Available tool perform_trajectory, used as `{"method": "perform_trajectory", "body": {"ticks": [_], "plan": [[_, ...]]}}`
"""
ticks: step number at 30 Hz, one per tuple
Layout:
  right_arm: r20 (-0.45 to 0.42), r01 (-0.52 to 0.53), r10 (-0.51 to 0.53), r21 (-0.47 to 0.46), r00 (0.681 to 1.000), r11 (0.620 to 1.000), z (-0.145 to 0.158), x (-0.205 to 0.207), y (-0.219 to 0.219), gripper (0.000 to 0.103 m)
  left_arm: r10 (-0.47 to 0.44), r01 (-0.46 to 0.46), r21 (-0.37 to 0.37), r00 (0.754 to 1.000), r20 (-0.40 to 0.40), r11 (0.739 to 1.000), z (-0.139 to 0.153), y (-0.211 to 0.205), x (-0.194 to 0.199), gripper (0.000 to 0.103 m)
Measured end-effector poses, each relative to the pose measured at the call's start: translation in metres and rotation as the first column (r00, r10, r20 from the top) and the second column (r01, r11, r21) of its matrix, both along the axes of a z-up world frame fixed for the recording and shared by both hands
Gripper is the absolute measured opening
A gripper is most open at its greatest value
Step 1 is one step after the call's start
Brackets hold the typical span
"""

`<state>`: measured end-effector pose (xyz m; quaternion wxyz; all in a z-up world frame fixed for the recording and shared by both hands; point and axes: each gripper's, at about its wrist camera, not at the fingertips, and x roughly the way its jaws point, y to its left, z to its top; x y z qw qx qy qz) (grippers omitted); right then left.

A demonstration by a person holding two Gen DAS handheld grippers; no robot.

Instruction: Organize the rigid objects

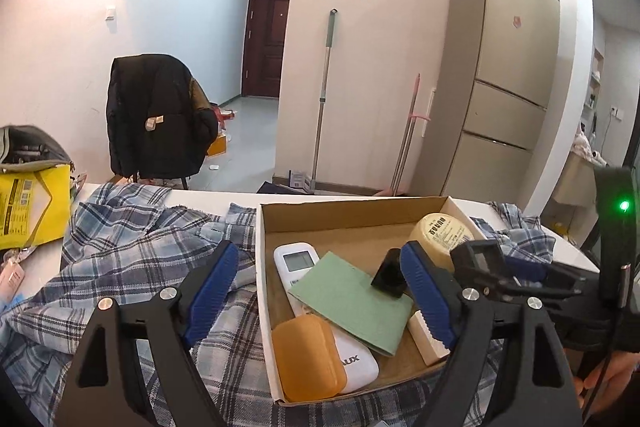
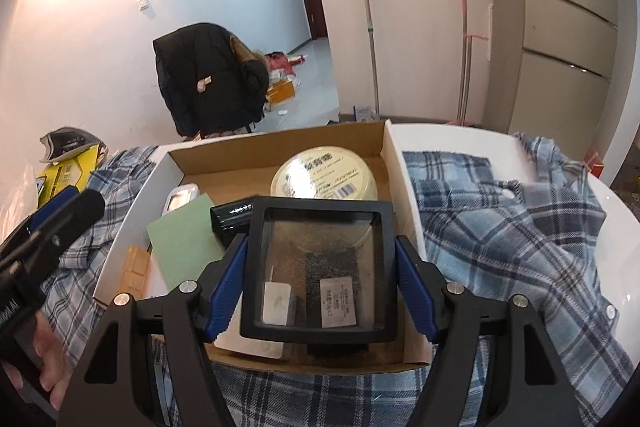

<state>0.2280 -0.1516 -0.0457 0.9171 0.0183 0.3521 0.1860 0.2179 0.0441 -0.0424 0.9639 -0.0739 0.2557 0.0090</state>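
A cardboard box lies on a plaid shirt. It holds a white remote, a green card, an orange case, a round yellow tin, a small black box and a pale block. My left gripper stands open above the box's near left part, with nothing between its pads. My right gripper is shut on a black-framed clear case, held over the box in front of the yellow tin. The frame hides the box floor beneath it.
The plaid shirt spreads over the white table on both sides of the box. A yellow bag lies at the far left. Beyond the table are a chair with a black jacket, a mop and a fridge.
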Motion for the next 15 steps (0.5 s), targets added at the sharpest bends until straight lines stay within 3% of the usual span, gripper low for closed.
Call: {"method": "perform_trajectory", "body": {"ticks": [6,8,11,15], "plan": [[0.011,-0.005,0.005,-0.026,1.0,1.0,-0.002,-0.002,0.005,0.069,0.013,-0.013,-0.005,1.0,0.012,1.0,0.003,0.002,-0.004,0.085],[0.034,0.0,0.002,-0.044,0.999,0.999,0.002,-0.004,0.006,0.072,0.043,-0.043,0.029,0.999,0.016,0.999,0.008,0.001,-0.006,0.085],[0.12,0.016,-0.007,-0.07,0.993,0.997,0.016,-0.014,0.009,0.082,0.131,-0.151,0.121,0.979,0.155,0.981,0.038,-0.005,-0.03,0.085],[0.177,-0.002,0.007,-0.028,0.984,1.0,0.049,-0.038,0.007,0.082,0.092,-0.121,0.089,0.955,0.283,0.989,0.085,-0.002,-0.07,0.085]]}}
